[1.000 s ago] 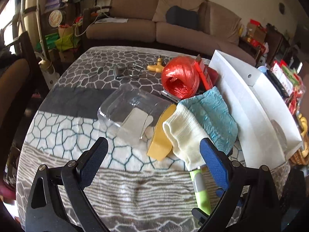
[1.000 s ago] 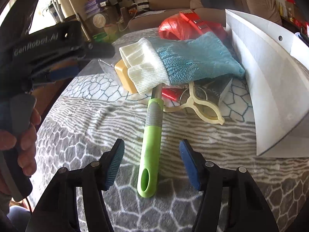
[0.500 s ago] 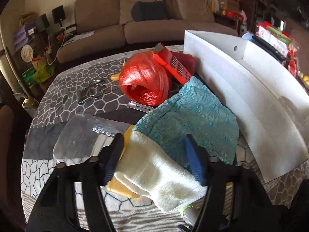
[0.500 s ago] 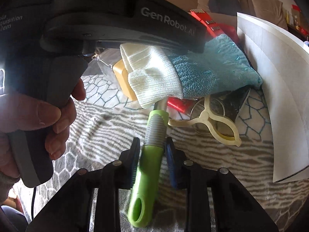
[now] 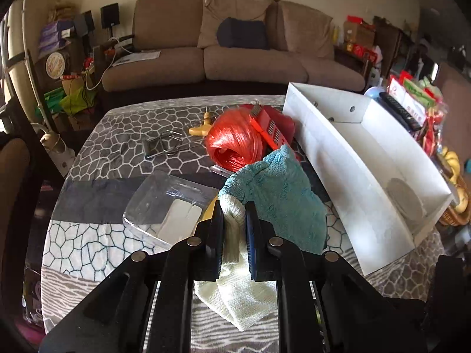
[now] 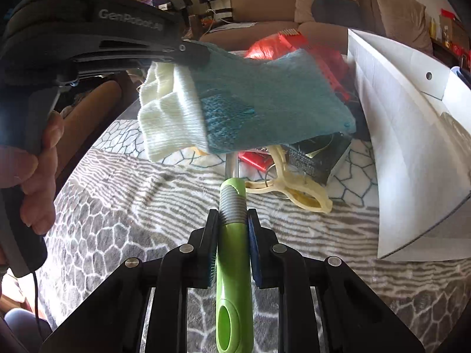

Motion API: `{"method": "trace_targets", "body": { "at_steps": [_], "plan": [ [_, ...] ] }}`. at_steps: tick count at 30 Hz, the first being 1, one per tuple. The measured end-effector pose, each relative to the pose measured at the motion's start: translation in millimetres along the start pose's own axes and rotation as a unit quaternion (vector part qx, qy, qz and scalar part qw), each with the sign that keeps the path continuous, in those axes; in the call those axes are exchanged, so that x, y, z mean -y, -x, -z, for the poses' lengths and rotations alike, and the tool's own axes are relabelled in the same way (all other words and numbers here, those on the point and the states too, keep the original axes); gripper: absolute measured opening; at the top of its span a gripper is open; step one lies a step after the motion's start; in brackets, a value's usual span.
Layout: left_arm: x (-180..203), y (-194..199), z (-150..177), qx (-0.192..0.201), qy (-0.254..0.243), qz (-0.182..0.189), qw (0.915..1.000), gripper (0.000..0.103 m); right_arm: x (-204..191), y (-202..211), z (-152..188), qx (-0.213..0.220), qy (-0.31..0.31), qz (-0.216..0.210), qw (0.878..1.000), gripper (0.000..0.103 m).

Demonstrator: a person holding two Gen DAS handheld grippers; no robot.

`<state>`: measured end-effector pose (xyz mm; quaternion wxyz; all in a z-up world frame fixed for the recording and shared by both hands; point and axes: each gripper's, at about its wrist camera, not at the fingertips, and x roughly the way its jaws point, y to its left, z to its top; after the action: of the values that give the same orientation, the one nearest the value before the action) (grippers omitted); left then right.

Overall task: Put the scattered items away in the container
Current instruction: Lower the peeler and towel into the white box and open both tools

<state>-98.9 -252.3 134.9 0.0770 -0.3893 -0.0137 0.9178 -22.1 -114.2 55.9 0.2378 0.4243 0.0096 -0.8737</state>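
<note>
My left gripper (image 5: 233, 210) is shut on a teal and cream sock (image 5: 279, 194) and holds it above the table; the sock also hangs in the right wrist view (image 6: 235, 108). My right gripper (image 6: 232, 220) is shut on the green handle of a tool (image 6: 234, 264) whose far end is hidden under the sock. The white open container (image 5: 362, 161) stands at the right of the table, and its side wall shows in the right wrist view (image 6: 412, 135).
A red twine ball (image 5: 235, 144), red grater (image 5: 268, 126), clear plastic pack (image 5: 167, 206), metal clip (image 5: 162, 147) and yellow-handled tool (image 5: 200, 129) lie on the patterned table. A cream clothes peg (image 6: 294, 188) and dark packet (image 6: 315, 156) lie beside the container.
The left gripper moved onto the sock, shut on it and lifted it. The right gripper moved forward and shut on the green handle.
</note>
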Motion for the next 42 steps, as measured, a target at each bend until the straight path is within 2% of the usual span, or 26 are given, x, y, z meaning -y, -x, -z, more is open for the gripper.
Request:
{"method": "trace_targets", "body": {
  "at_steps": [11,18,24,33,38,42],
  "plan": [
    [-3.7,105.5,-10.3,0.038,0.008,-0.016,0.9991,0.012,-7.6,74.7,-15.0,0.043,-0.013,0.01,0.999,0.015],
    [21.2,150.4,-4.5,0.044,0.0,-0.011,0.999,0.012,-7.2,138.0,-25.2,0.086,-0.024,0.013,0.996,0.015],
    [51.8,171.8,-7.3,0.047,-0.005,0.006,0.9989,0.012,2.0,186.7,-32.6,0.116,-0.024,0.018,0.993,0.015],
    [127.5,167.5,-47.6,0.054,-0.035,0.033,0.9974,0.012,53.7,245.0,-57.2,0.153,-0.031,0.052,0.986,0.015],
    [173.7,136.6,-79.2,0.05,-0.05,0.04,0.9967,0.012,104.2,258.4,-77.4,0.162,-0.049,0.082,0.982,0.015],
    [210.7,94.6,-101.4,0.042,-0.066,0.034,0.9964,0.012,155.9,252.5,-93.3,0.155,-0.07,0.099,0.981,0.015]
  ]
}}
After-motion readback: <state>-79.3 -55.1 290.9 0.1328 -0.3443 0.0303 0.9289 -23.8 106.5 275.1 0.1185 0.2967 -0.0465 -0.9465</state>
